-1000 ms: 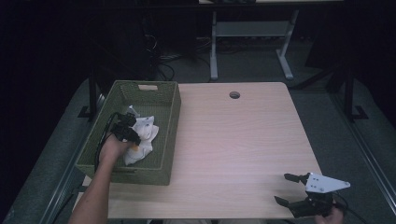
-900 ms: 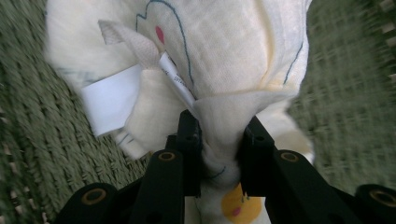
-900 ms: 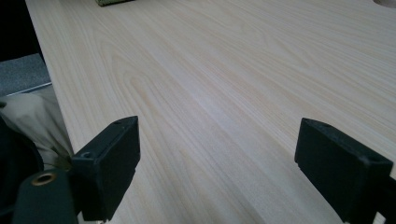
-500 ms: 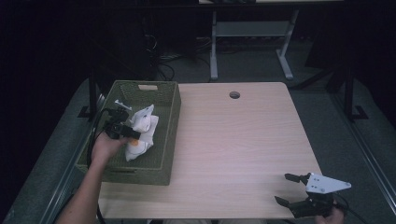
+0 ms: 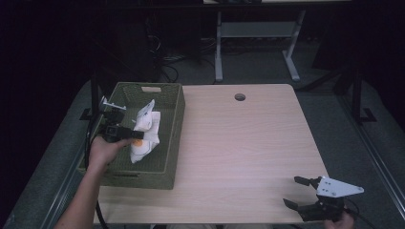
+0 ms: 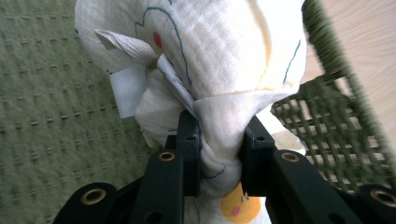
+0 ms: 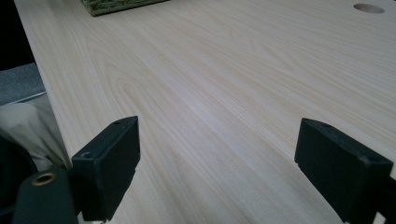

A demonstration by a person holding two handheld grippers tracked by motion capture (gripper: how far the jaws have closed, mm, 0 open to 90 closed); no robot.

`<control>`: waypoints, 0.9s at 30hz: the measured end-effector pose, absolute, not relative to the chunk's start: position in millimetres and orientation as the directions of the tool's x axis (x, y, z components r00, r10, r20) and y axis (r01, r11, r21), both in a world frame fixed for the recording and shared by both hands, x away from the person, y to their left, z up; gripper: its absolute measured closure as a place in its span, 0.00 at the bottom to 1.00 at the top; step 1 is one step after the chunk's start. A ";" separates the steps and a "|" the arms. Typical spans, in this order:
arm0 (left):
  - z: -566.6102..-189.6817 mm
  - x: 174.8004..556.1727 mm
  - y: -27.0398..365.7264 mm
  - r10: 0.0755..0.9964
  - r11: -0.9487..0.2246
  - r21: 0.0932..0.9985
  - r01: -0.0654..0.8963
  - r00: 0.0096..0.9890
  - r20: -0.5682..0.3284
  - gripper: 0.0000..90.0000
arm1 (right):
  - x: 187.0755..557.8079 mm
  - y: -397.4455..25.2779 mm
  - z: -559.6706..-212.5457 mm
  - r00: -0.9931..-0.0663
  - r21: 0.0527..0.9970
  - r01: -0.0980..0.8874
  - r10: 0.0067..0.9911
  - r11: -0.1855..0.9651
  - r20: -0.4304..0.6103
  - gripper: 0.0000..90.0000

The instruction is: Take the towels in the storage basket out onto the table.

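A white cloth [image 5: 144, 131] printed with small cartoon figures hangs bunched above the inside of a green woven basket [image 5: 174, 124] at the table's left side. My left gripper [image 5: 135, 135] is shut on the cloth; in the left gripper view its black jaws pinch a fold of the cloth [image 6: 219, 70] with a white label showing at the left. My right gripper [image 5: 297, 192] stands open low over the table's front right corner, and in the right gripper view its jaws are wide apart with bare wood between them [image 7: 217, 170].
The light wooden table [image 5: 248, 138] has a round cable hole [image 5: 239, 97] near its far edge. The basket's corner [image 7: 116, 4] is seen far off in the right gripper view. A metal frame [image 5: 258, 33] stands on the dark floor behind the table.
My left gripper has lifted the cloth up out of the basket's bottom and carried it toward the far end. The right gripper has stayed still.
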State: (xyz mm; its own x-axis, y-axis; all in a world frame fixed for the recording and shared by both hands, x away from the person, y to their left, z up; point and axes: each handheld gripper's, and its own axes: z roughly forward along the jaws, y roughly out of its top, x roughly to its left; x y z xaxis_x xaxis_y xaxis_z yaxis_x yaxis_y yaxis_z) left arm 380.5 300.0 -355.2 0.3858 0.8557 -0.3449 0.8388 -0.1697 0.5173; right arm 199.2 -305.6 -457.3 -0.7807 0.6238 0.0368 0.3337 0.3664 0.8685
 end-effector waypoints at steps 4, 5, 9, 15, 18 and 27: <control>-354.3 379.4 302.5 0.847 -0.158 0.521 0.838 0.387 -0.364 0.82 | 199.2 -306.6 -457.4 -0.779 0.869 0.335 0.626 0.364 0.038 0.15; -353.9 379.1 302.7 0.844 -0.145 0.526 0.838 0.382 -0.376 0.82 | 199.3 -306.7 -457.3 -0.779 0.870 0.335 0.626 0.363 0.039 0.15; -352.5 377.8 304.2 0.821 -0.106 0.545 0.832 0.383 -0.424 0.82 | 199.1 -306.9 -457.0 -0.781 0.872 0.329 0.624 0.363 0.035 0.15; -350.3 377.4 309.1 0.795 -0.072 0.555 0.828 0.383 -0.469 0.82 | 199.0 -307.2 -456.6 -0.782 0.873 0.330 0.622 0.360 0.039 0.15; -349.5 376.6 311.2 0.782 -0.047 0.558 0.828 0.378 -0.495 0.82 | 198.8 -307.6 -456.5 -0.783 0.873 0.331 0.621 0.358 0.041 0.15; -344.4 372.8 316.9 0.708 0.020 0.582 0.813 0.400 -0.582 0.82 | 199.1 -307.1 -455.9 -0.786 0.873 0.326 0.617 0.363 0.037 0.15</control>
